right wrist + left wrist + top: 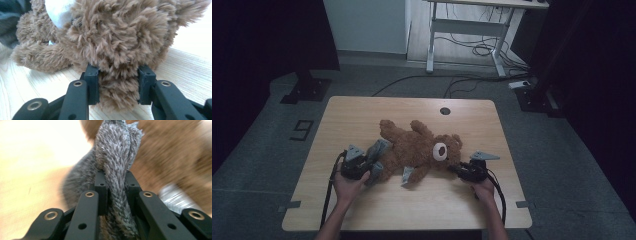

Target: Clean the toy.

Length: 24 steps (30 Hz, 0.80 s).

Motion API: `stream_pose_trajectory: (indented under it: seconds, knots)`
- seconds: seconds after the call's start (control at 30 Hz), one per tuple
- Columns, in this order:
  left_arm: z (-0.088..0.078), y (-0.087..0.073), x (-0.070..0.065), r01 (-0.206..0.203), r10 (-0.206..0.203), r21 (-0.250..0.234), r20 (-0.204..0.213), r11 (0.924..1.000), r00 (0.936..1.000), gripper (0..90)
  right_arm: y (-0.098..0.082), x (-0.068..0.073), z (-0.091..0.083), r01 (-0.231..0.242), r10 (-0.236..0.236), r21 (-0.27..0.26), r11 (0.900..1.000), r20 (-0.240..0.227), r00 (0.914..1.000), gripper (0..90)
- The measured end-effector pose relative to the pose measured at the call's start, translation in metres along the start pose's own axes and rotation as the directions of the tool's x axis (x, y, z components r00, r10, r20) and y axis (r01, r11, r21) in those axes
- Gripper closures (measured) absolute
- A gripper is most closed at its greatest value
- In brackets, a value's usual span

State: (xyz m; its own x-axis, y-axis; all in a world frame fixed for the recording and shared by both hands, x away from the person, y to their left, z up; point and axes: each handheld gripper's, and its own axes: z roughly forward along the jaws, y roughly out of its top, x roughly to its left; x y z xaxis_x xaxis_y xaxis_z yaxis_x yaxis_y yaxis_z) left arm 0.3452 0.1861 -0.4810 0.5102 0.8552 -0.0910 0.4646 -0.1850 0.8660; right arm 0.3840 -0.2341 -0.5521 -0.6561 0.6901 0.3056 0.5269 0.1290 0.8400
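Lying: a brown teddy bear (419, 150) sprawls across the middle of the wooden table (362, 115), head toward the person's right, with grey cloth (379, 150) on its body and paws.
Left gripper (113, 187): its 2 jaws are clamped on a fold of the grey fuzzy cloth, which stands up between them; in the high view it sits at the bear's left side (362, 165).
Right gripper (117, 85): jaws pressed in on a tuft of brown fur at the bear's head, probably an ear, though the close view makes that hard to say; it rests low over the table (467, 171).
Hands: 1 on each gripper, forearms coming in from the near edge.
Beyond: a white desk frame (467, 30) and cables (482, 50) on the grey floor.
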Motion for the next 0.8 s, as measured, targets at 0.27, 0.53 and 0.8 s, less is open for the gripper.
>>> stream_pose_trajectory:
  seconds: [0.27, 0.53, 0.8]
  knots:
    - [0.039, 0.043, -0.075, -0.134, 0.134, -0.012, 0.145, 0.9910, 0.9802, 77.0, 0.001, 0.001, 0.000, -0.002, 0.002, -0.004, 1.000, 0.003, 1.0000, 62.6]
    - [0.092, 0.038, -0.140, -0.241, 0.220, 0.050, 0.265, 0.9693, 0.9389, 77.1, 0.001, 0.001, -0.001, -0.001, 0.001, -0.008, 1.000, 0.000, 1.0000, 62.8]
    - [0.100, 0.032, -0.155, -0.248, 0.221, 0.052, 0.304, 0.9674, 0.9265, 77.3, 0.001, 0.000, -0.001, -0.015, 0.015, -0.006, 1.000, 0.003, 0.9999, 63.0]
